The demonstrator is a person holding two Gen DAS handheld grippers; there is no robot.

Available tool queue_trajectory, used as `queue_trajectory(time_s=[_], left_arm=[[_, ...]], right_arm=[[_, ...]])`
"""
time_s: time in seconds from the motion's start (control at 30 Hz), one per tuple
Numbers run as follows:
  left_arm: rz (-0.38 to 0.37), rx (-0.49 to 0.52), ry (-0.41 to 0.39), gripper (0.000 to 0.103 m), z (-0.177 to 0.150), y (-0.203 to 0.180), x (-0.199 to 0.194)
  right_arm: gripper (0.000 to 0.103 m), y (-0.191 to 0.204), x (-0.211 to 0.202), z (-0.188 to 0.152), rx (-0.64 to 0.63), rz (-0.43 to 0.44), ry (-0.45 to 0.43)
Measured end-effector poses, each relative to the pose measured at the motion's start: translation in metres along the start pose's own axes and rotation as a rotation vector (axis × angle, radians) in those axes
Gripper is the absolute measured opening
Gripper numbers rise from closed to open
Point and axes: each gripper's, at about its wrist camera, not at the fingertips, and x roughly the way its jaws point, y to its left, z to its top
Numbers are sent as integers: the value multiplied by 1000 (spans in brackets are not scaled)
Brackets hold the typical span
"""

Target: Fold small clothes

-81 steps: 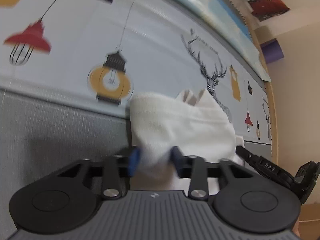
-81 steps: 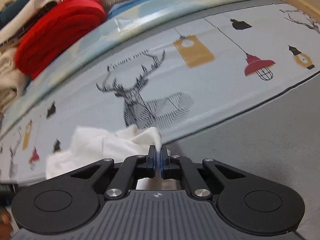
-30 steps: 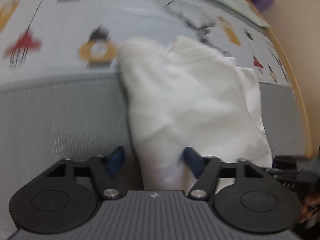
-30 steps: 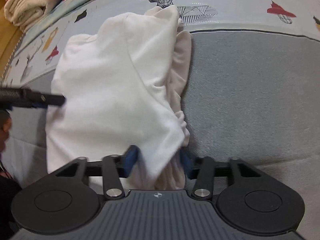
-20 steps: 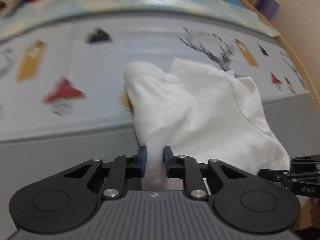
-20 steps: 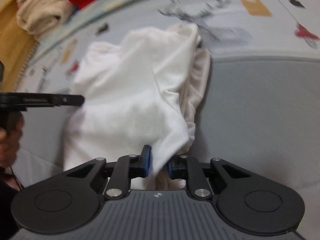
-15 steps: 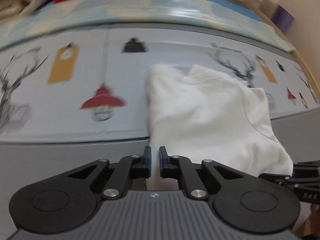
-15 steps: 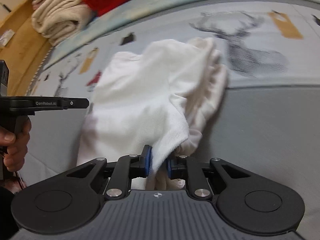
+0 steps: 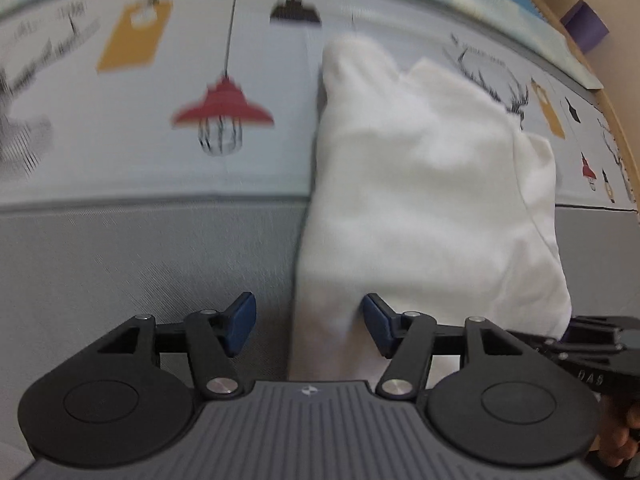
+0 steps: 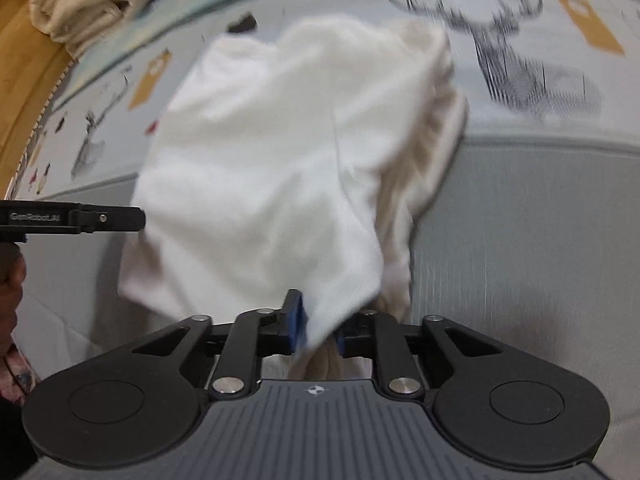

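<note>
Right now your left gripper [image 9: 308,322] stands wide open, its blue pads [image 9: 239,322] spread to either side of the near edge of the white garment [image 9: 420,184]; neither pad grips the cloth. Your right gripper [image 10: 318,330] is closed down on the garment's near corner, with white cloth bunched between its narrow-set pads. The garment lies partly folded across the grey mat and the printed sheet [image 9: 120,128] with its lamps and deer. On the left gripper's side arm [image 10: 72,218], seen from the right wrist, you can read "GenRobot.AI". A beige folded cloth [image 10: 76,4] sits at the far left corner.
</note>
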Motion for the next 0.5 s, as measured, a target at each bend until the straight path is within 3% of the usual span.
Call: queue_trajectory(time_s=[0.03,0.07,0.1,0.13,0.2,0.27,0.33,0.37,0.5], left_arm=[[-19,-3,16,57,-1,0,4],[-40,6,28,38,-2,-2,7],[-51,25,29,32,-3,-7,7],[-42,50,22,31,-4,-12,5],[-60,92,38,25,-8,-21,5],[-95,118,67,25,-14,-28,8],[-75,158,74,31,-17,-35,9],[-52,158,62,37,-17,-35,8],[35,202,-46,37,-14,-44,-13]], right_arm=[[27,-2,2,-3,3,2,19],[27,-2,3,-6,-2,0,25],[26,-2,2,-8,-10,-1,23],[13,-2,1,-10,-16,6,22],[12,-6,-4,-10,-9,15,17],[12,-16,-13,-8,23,-40,-3],[12,-28,-18,-6,80,-70,-13],[15,-33,-21,-7,95,-70,-17],[22,-31,-34,-12,75,-81,-29]])
